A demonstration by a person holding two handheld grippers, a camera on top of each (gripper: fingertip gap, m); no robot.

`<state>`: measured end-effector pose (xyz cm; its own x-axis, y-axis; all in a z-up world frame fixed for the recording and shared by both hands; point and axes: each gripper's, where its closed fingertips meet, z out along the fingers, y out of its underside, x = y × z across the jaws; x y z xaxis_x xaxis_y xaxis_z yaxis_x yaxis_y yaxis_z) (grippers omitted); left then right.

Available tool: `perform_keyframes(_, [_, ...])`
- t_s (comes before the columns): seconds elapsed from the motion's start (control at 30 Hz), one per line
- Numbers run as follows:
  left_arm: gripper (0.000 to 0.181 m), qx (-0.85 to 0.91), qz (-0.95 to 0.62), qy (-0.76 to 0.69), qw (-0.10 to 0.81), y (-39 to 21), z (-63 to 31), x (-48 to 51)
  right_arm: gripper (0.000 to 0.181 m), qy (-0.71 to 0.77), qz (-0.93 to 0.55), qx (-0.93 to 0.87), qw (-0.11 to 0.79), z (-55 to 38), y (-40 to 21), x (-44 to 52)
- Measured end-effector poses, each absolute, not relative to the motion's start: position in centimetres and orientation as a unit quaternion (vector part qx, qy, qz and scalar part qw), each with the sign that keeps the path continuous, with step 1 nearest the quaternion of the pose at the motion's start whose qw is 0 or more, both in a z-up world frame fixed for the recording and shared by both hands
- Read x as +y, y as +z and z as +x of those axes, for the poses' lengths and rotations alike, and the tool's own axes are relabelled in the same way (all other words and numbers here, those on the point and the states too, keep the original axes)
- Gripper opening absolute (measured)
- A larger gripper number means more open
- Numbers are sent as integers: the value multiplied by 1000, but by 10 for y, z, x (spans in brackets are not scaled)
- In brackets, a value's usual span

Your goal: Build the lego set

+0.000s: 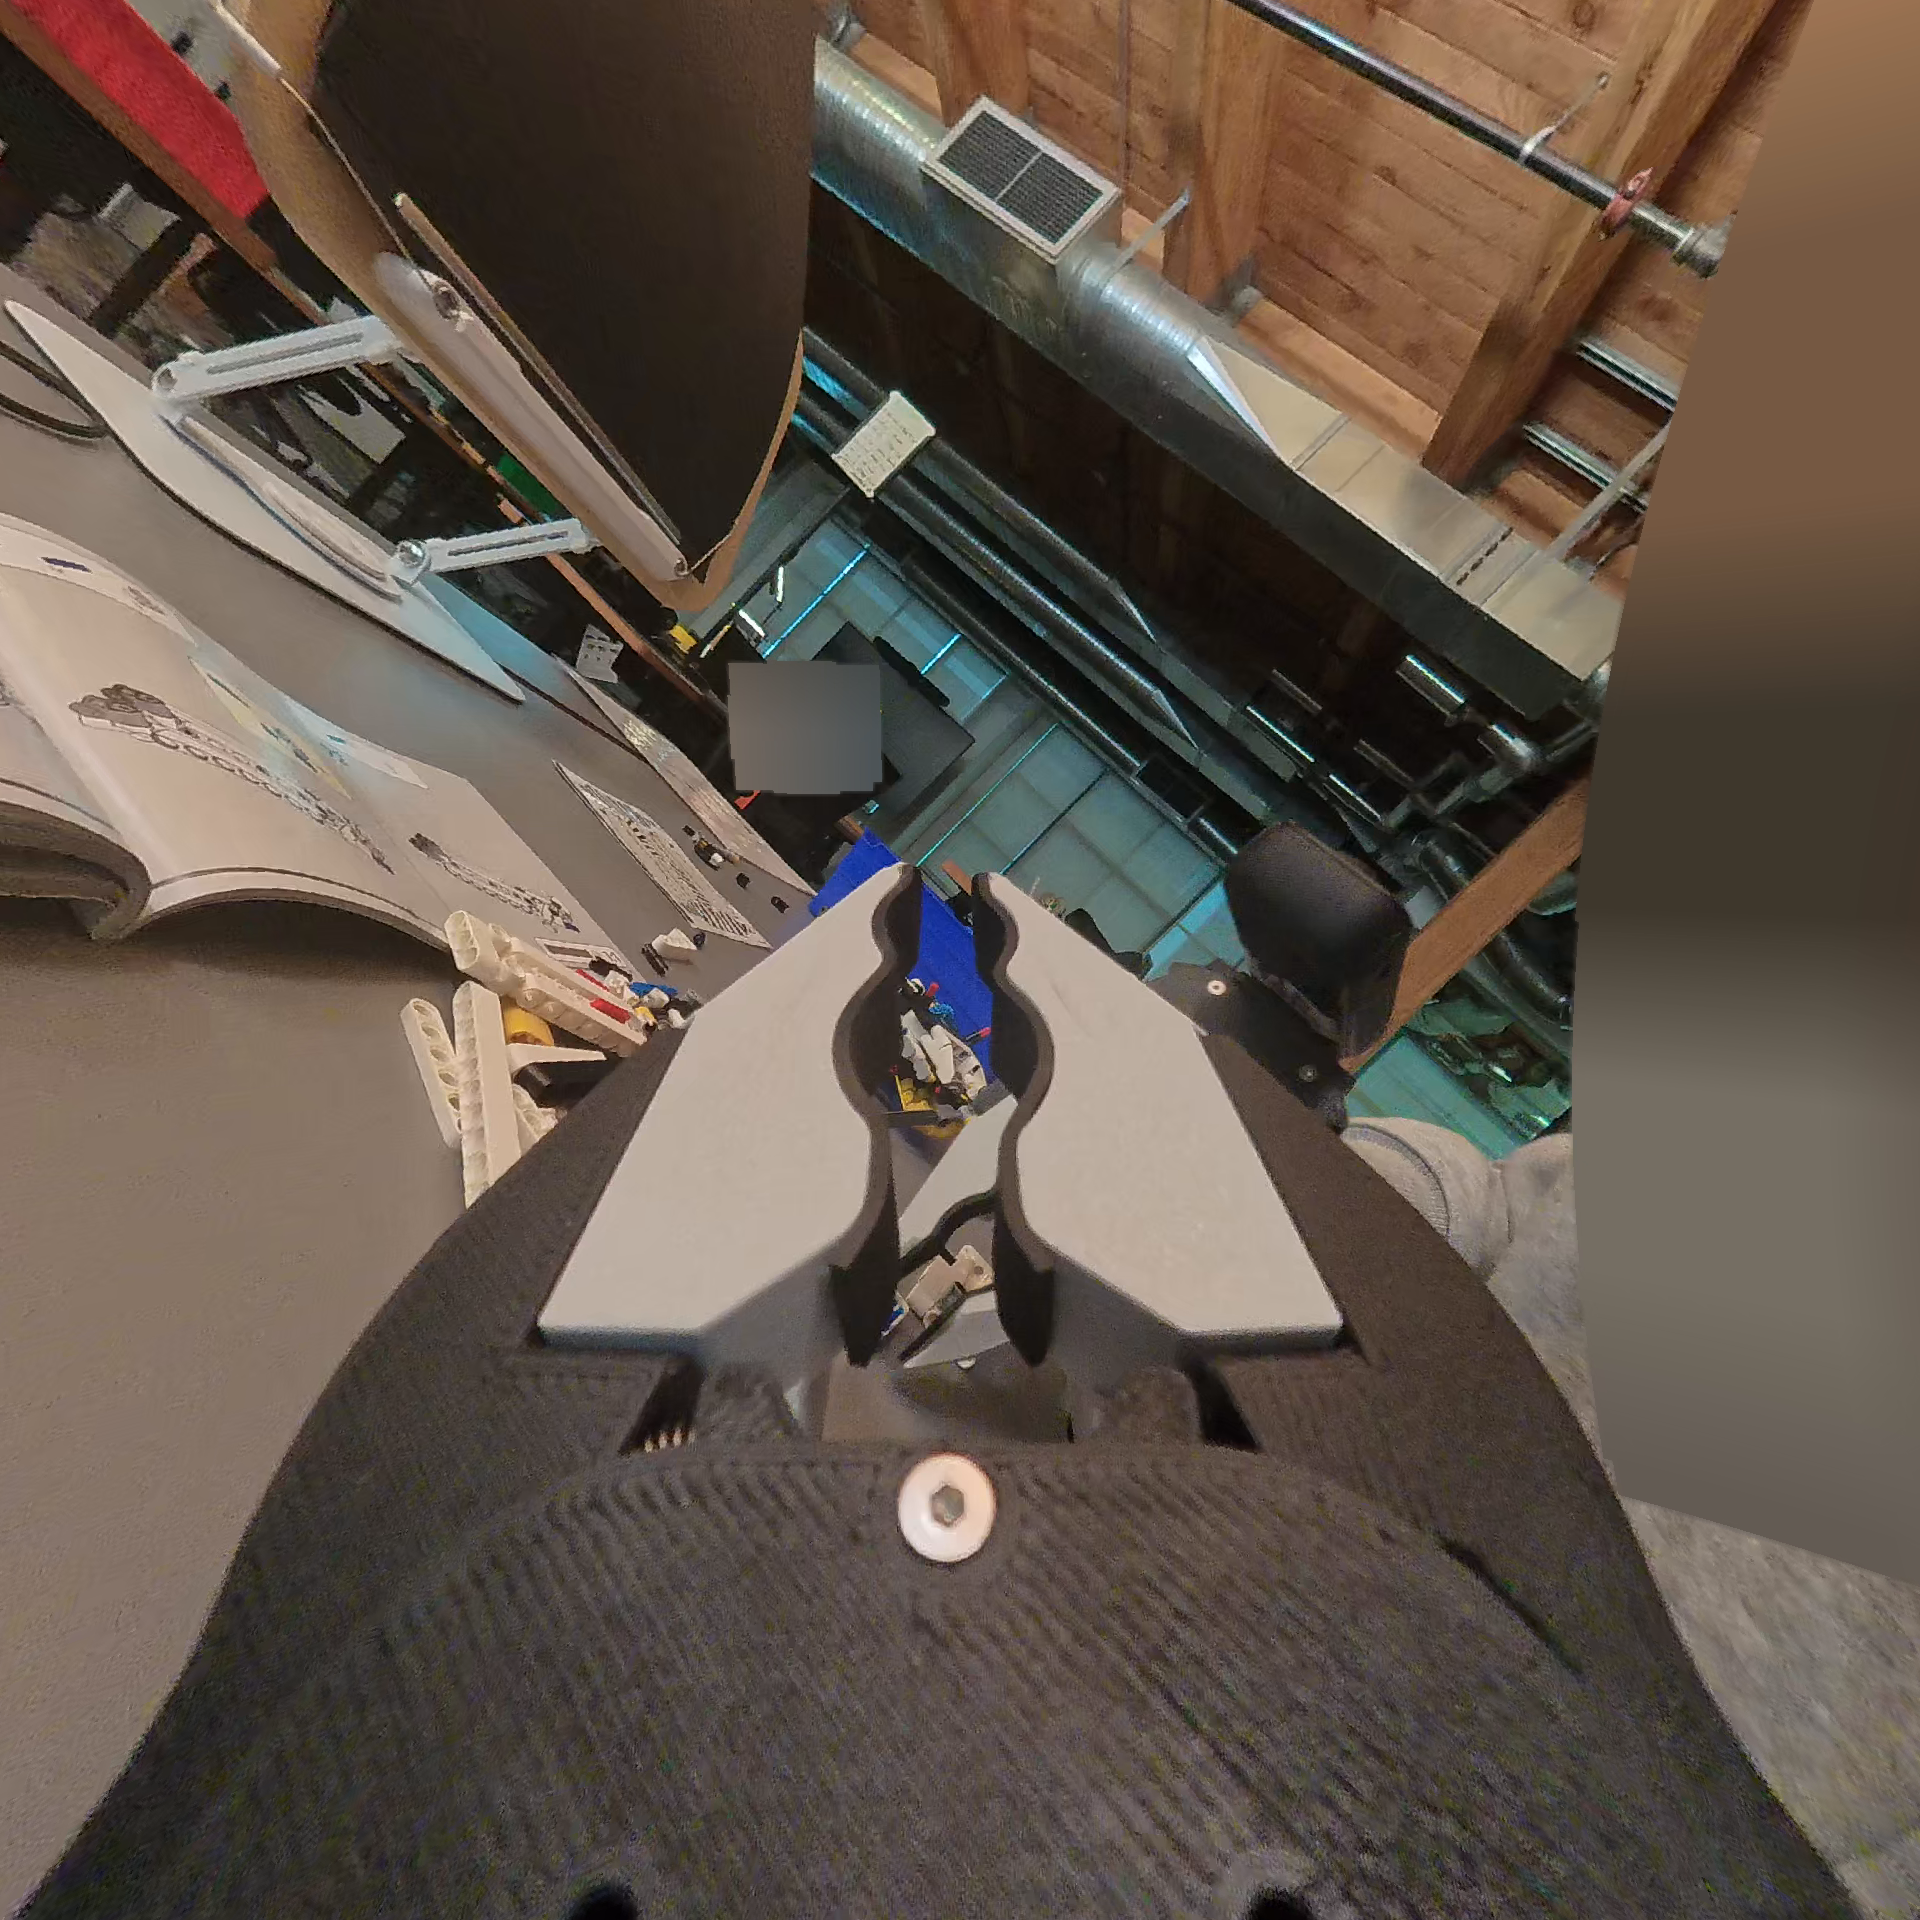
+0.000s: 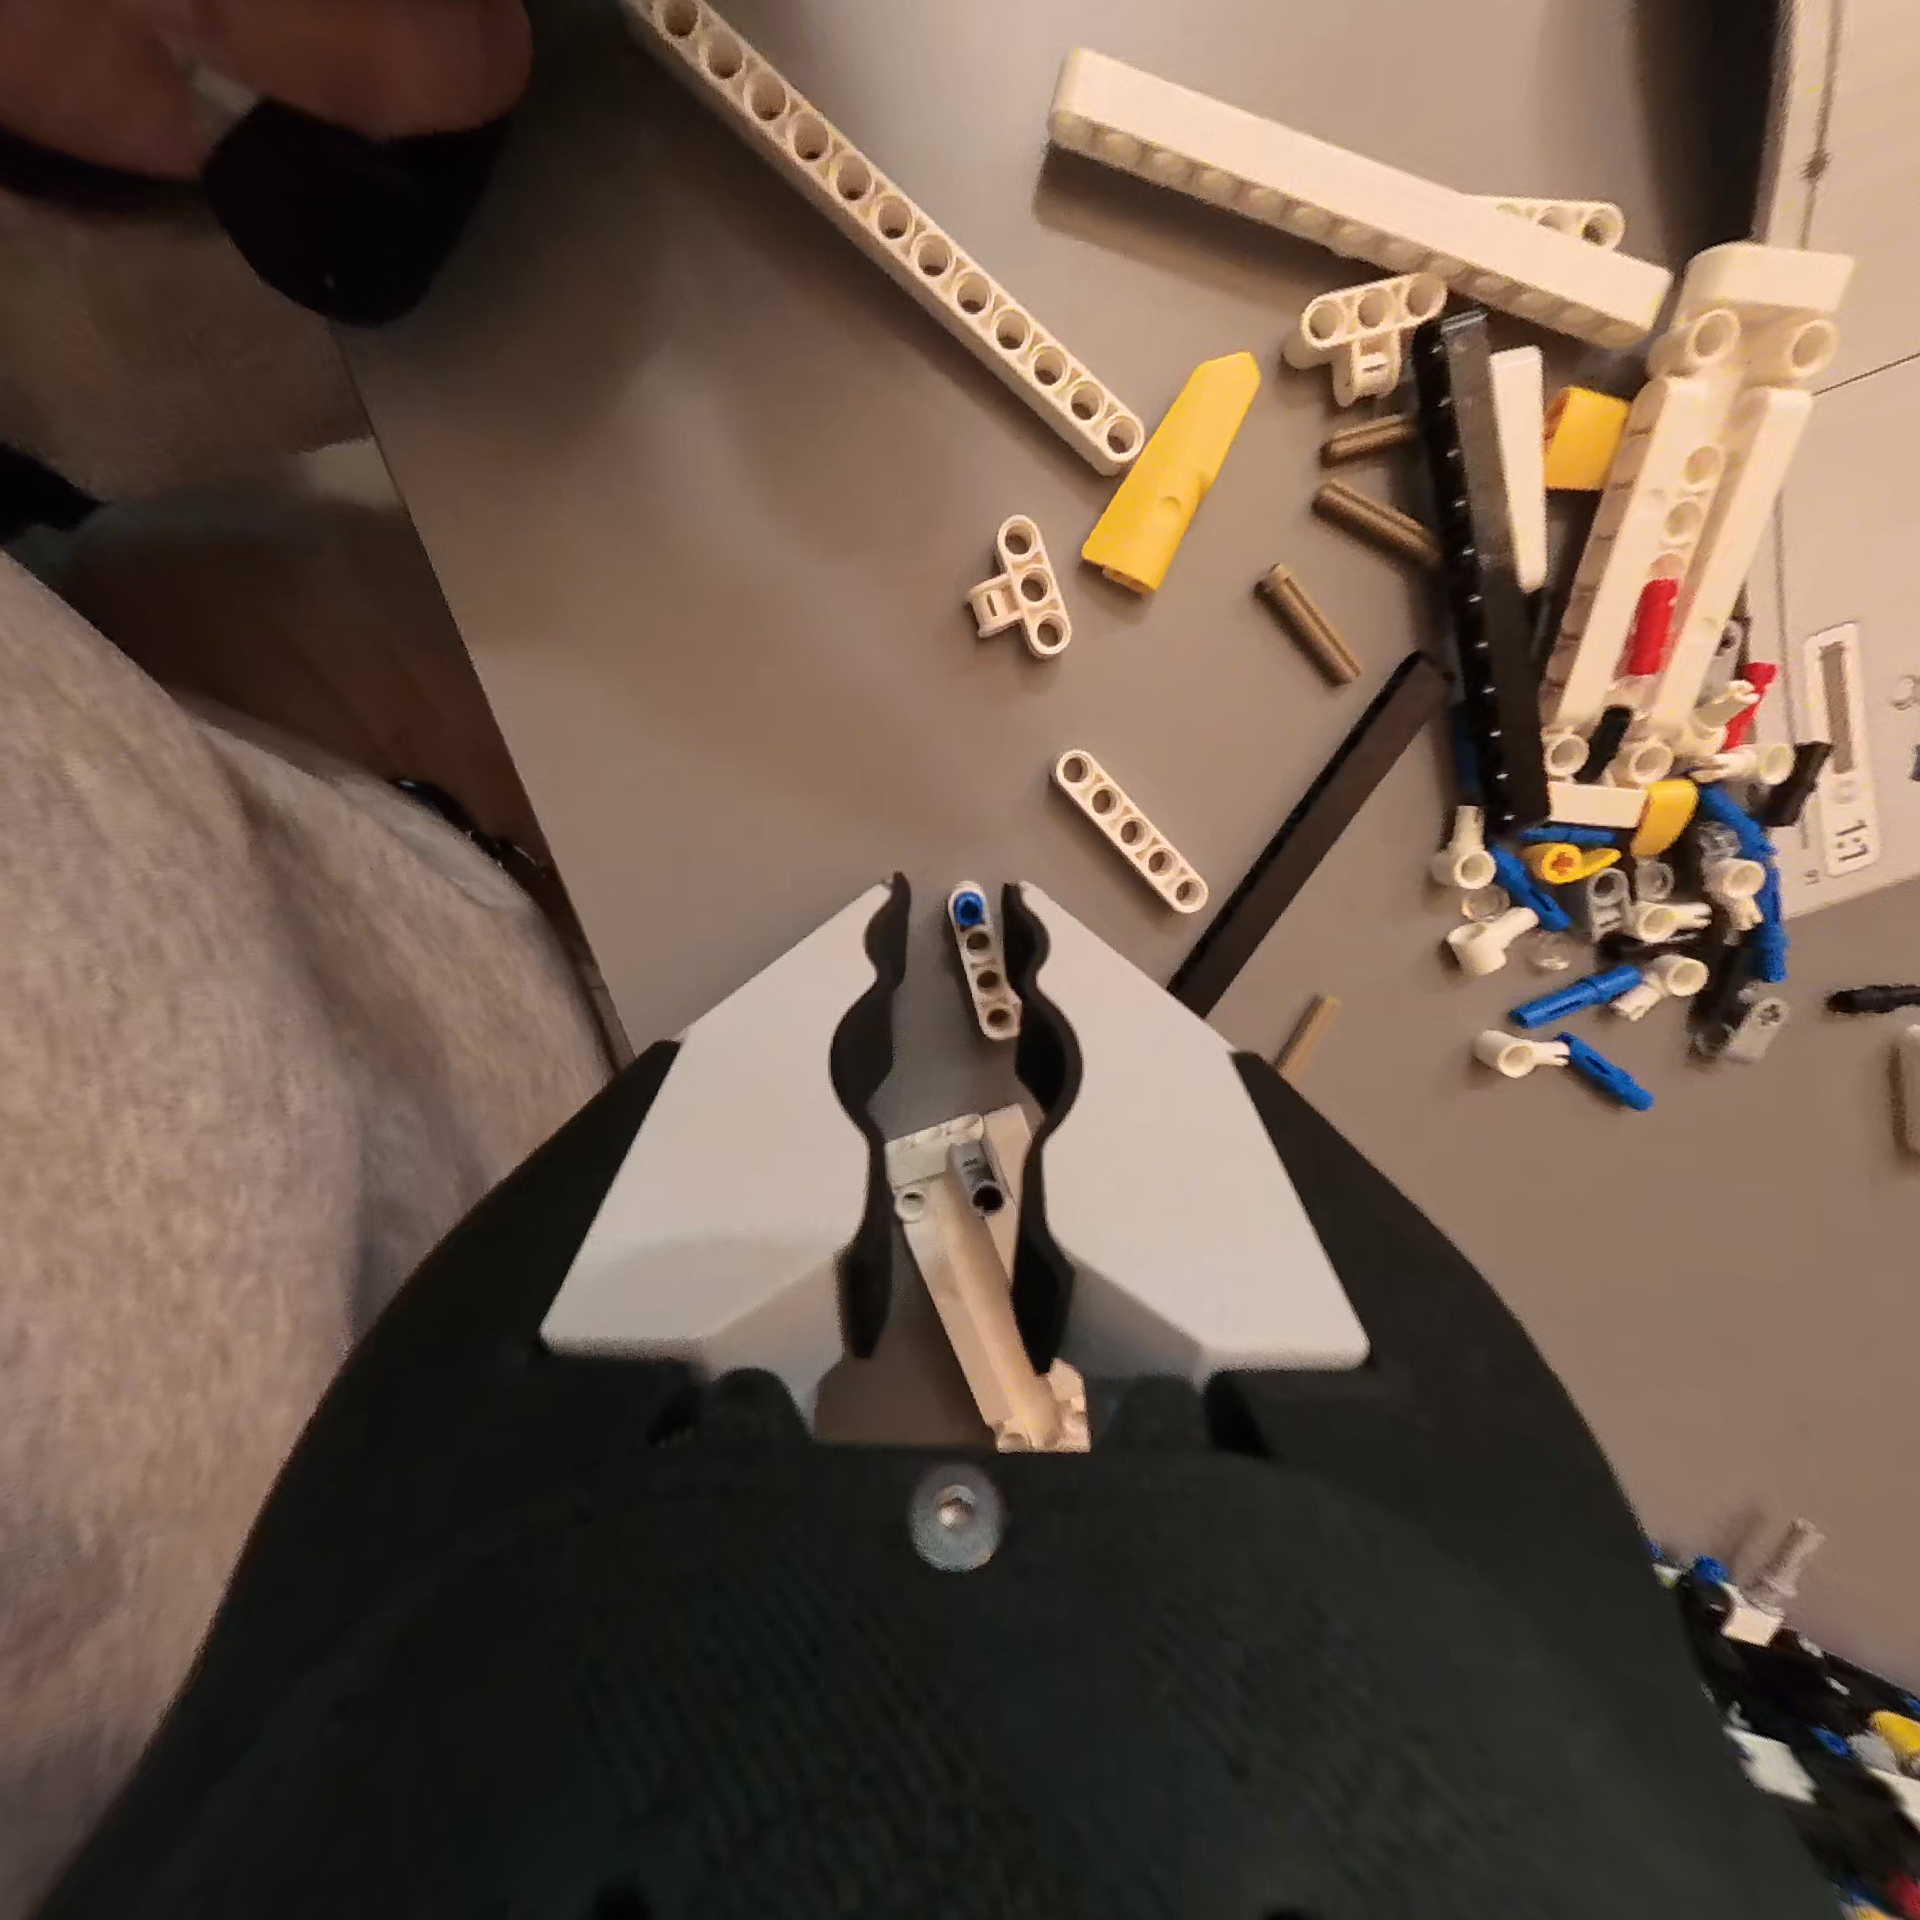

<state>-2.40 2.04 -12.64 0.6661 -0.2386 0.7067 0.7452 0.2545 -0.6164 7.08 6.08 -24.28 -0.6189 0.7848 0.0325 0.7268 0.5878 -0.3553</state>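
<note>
right gripper [image 2: 956,894] jaws slightly apart, nothing gripped | short white beam [image 2: 985,971] between tips, long axis along fingers, blue pin end pointing away | left gripper [image 1: 943,883] jaws nearly closed, empty

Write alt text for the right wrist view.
The right hand-held gripper, jaws slightly apart, hovers over a short white beam with a blue pin on a grey table. To the right lie white beams, a yellow panel and a pile of small parts.

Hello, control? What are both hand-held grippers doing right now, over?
Left hand-held gripper raised, nearly shut, empty. Right hand-held gripper open over short white beam. Loose parts pile to its right.
</note>
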Motion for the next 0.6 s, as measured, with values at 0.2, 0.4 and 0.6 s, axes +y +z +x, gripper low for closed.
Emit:
perform_keyframes(0.2, [8,-242,-522,-322,752,-127,-22,22,24,240,-435,-857,135,71,-226,52])
perform_keyframes(0.4, [8,-237,-529,-313,752,-127,-19,24,18,367,-467,-782,189,72,-217,39])
perform_keyframes(0.6, [8,-234,-536,-306,751,-128,-17,26,15,313,-504,-765,251,85,-235,67])
